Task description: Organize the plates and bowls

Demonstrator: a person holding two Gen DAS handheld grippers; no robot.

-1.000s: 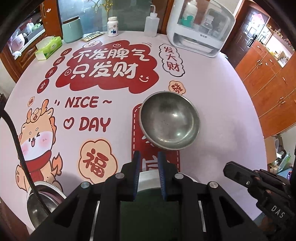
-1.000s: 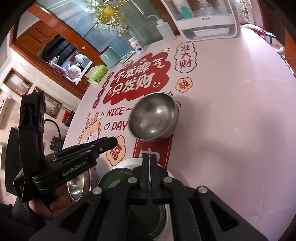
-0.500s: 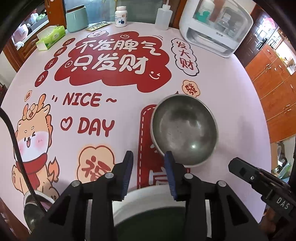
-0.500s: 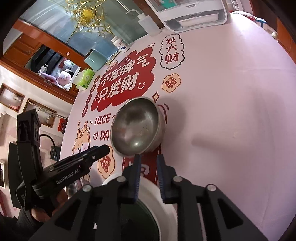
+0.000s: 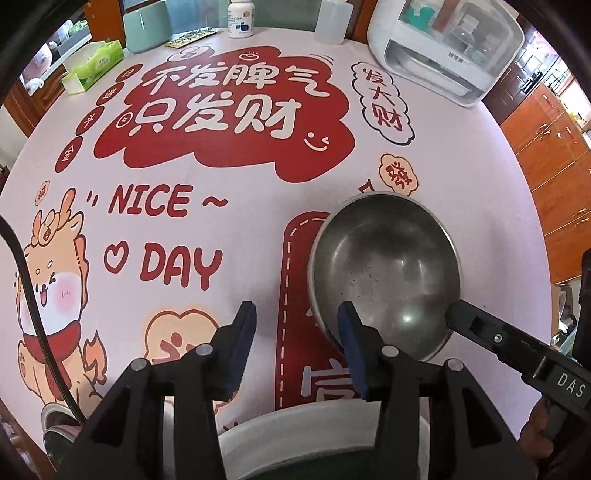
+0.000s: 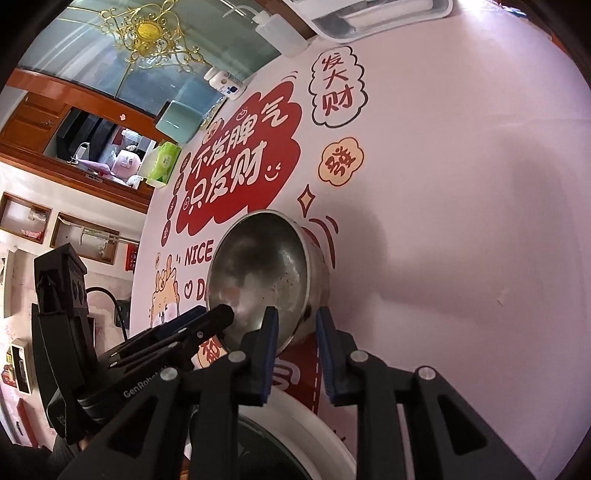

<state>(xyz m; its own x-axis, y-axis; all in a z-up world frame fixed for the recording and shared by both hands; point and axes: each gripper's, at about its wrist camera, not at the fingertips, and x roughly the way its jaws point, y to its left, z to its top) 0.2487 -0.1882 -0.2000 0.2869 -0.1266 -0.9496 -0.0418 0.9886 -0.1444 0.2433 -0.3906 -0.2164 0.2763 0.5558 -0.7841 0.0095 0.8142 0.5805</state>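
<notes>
A home dining room: a round bench (image 5: 461,155) under a pink cartoon cloth, wooden cabinets (image 5: 546,147) beyond its right edge, a tissue box (image 5: 94,66) and medicine bottle (image 5: 241,18) along its far edge, and a gilded ornament on a glass panel (image 6: 147,33) behind

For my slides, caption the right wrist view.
Open right gripper straddles the steel bowl rim on the pink table.
</notes>
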